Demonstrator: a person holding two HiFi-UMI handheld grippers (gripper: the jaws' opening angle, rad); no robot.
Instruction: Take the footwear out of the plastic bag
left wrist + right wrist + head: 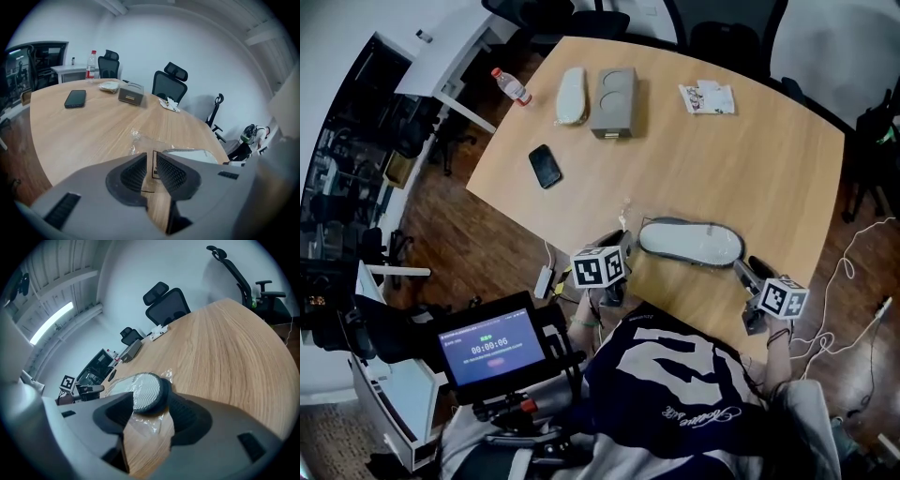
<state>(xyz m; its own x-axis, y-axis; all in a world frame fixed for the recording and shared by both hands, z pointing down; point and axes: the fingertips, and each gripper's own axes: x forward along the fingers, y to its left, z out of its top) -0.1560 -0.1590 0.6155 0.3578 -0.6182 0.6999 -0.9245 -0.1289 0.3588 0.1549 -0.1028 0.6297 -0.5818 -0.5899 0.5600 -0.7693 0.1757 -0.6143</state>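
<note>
- Slipper (pixel 689 242): white with a dark rim and a zigzag tread, lying inside the plastic bag at the table's near edge.
- Plastic bag (pixel 140 140): clear and crinkled, wrapped round the slipper, flat on the table.
- Right gripper (pixel 150 404): jaws clamped on one end of the slipper through the bag.
- Left gripper (pixel 150 164): jaws pinched together on the bag's free edge, at the slipper's other end.
- Table (pixel 741 169): pale wood, rounded.
- Phone (pixel 545 166): dark, flat on the table's far half.
- Second slipper (pixel 571 94): unbagged, just beside the grey box (pixel 614 101), at the table's far end.
- Bottle (pixel 91 64): red-capped, upright at the table's far edge.
</note>
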